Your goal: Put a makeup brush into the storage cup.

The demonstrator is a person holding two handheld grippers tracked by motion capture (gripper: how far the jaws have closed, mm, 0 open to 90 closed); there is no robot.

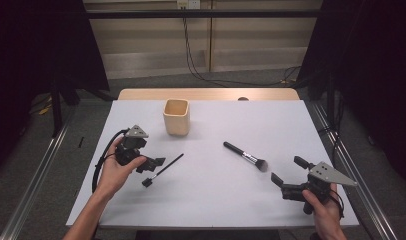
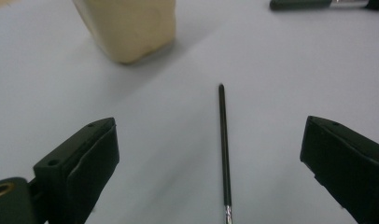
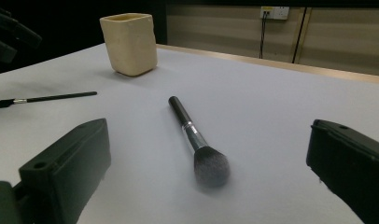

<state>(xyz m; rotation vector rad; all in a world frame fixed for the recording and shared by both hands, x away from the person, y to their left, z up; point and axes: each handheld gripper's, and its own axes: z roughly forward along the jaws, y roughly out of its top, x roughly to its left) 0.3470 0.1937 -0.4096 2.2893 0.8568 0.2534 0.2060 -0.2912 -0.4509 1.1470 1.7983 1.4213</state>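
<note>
**A:** What is in the cup (image 1: 176,117)?

**B:** I can't see down into it. It stands upright at the back of the table (image 1: 211,200).

**A:** And my grippers?

**B:** My left gripper (image 1: 152,163) has its jaws wide apart around the thin brush (image 2: 223,149). My right gripper (image 1: 287,171) is spread wide too, just beside the fluffy brush (image 3: 197,140). Both brushes lie flat on the table.

Even overhead light on the pale table (image 1: 211,195); dark surroundings. Soft shadows. Both gripper views blur up close; cup (image 2: 129,25) out of focus.
</note>
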